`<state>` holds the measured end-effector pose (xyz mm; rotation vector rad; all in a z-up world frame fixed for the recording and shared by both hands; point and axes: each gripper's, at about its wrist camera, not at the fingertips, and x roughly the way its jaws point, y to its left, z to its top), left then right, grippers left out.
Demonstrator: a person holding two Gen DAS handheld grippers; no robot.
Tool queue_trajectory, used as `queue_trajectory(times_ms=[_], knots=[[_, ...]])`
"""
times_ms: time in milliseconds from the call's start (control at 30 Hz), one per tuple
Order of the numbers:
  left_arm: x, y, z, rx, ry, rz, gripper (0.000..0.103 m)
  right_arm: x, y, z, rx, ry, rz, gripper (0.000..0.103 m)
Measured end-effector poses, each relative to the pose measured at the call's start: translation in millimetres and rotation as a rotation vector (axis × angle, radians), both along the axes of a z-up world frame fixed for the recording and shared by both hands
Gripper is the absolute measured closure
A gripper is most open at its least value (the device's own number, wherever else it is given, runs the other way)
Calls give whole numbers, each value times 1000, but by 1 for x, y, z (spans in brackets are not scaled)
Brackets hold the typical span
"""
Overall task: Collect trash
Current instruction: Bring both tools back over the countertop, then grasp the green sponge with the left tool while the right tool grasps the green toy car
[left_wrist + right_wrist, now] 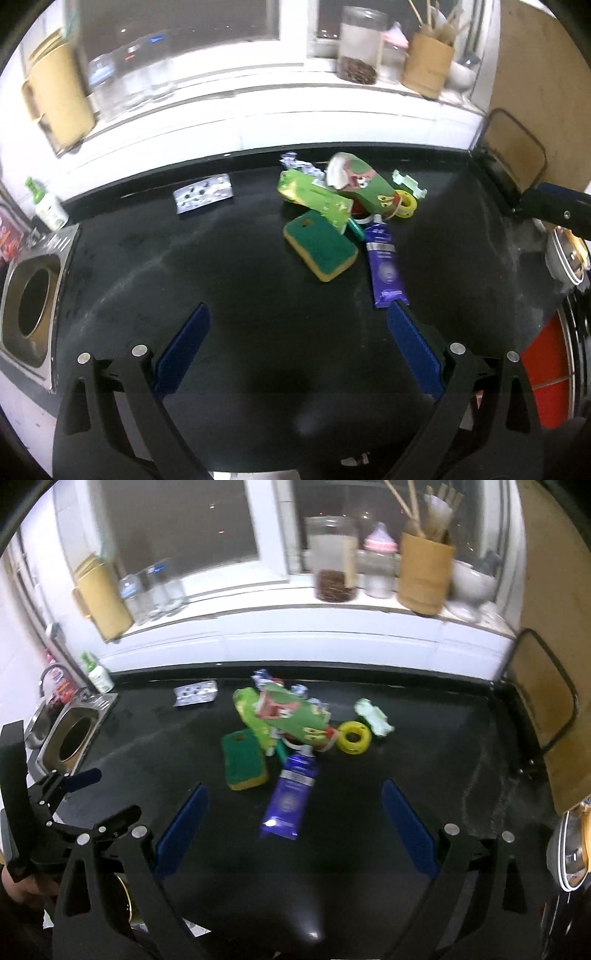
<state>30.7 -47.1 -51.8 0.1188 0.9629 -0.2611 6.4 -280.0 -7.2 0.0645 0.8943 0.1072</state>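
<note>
Your nearest piece of trash is the purple tube (291, 797), lying on the black counter (424, 746) at the near edge of the litter pile, just right of the green sponge (243, 762). Its long axis runs toward you, crimped end nearest. Your right gripper (295, 827) has it almost centred between wide-apart, empty fingers; your left gripper (299, 350), also spread and empty, has the tube by its right finger.

Home kitchen — sink (31, 306), utensil holder (424, 572)
</note>
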Motion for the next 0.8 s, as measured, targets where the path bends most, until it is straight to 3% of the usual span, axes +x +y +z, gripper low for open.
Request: queue_trajectory(times_ms=[400,800], knots=[[51,-46,-28,23,56,85,9,33,-44,-31,-10,43,22,11],[131,-75,-118,69,183,267,9,104,-86,-95,-33,149,74,11]])
